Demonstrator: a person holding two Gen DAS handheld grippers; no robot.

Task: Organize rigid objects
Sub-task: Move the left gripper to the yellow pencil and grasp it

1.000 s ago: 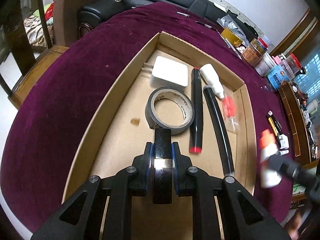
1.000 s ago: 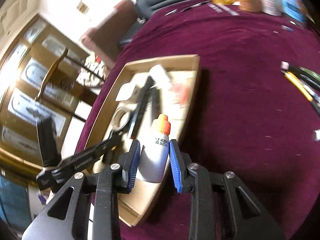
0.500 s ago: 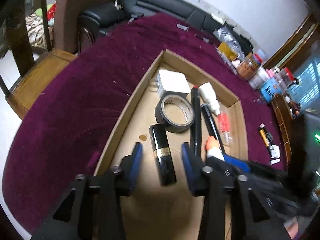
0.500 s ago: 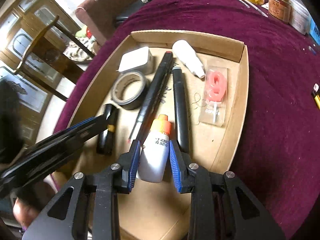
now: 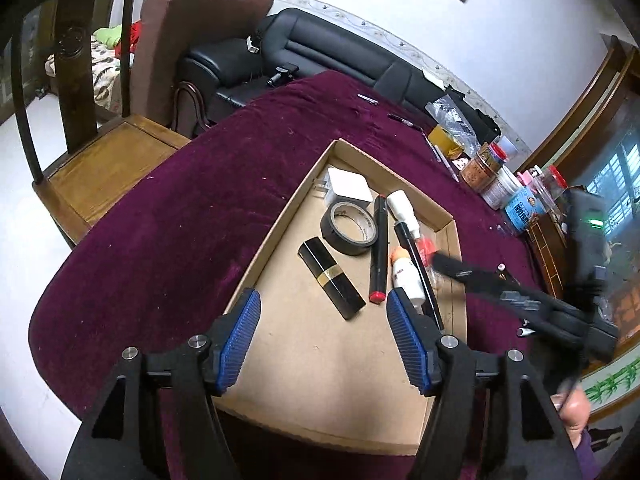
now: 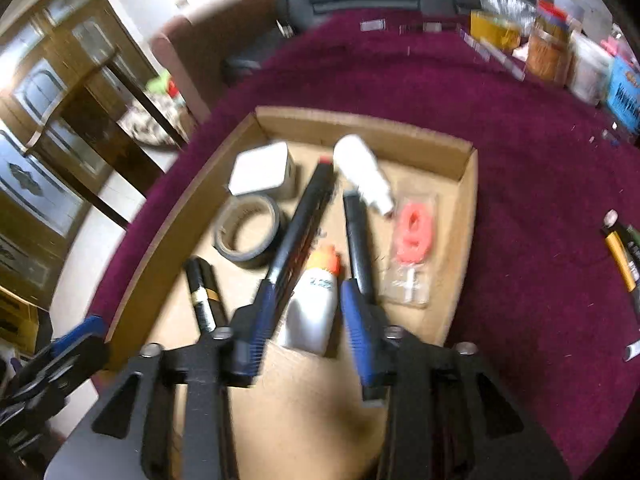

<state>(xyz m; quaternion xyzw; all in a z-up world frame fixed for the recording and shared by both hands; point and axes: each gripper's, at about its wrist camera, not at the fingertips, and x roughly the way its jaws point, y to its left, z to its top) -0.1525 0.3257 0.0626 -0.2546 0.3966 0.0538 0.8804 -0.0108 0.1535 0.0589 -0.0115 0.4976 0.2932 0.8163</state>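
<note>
A shallow cardboard tray (image 5: pixel 276 236) (image 6: pixel 160 236) lies on the purple tablecloth. In it lie a black lipstick tube with a gold band (image 5: pixel 331 277) (image 6: pixel 202 292), a tape roll (image 5: pixel 349 229) (image 6: pixel 248 232), a white box (image 5: pixel 347 189), two long black markers (image 5: pixel 379 248), a white bottle (image 5: pixel 403 208) and a pink candle pack (image 6: pixel 414 248). My left gripper (image 5: pixel 322 316) is open and empty above the tray's near end. My right gripper (image 6: pixel 306 312) is open around a white bottle with an orange cap (image 6: pixel 316 304) (image 5: pixel 405 272) that lies in the tray.
Jars, tins and a blue box (image 5: pixel 520 208) stand at the table's far right. Small items including a yellow tube (image 6: pixel 620 256) lie on the cloth right of the tray. A wooden chair (image 5: pixel 100 152) and a black sofa (image 5: pixel 320 52) stand beyond the table.
My left gripper let go of the lipstick tube, opened wide and drew back. My right gripper carried the orange-capped bottle into the tray and opened its jaws around it.
</note>
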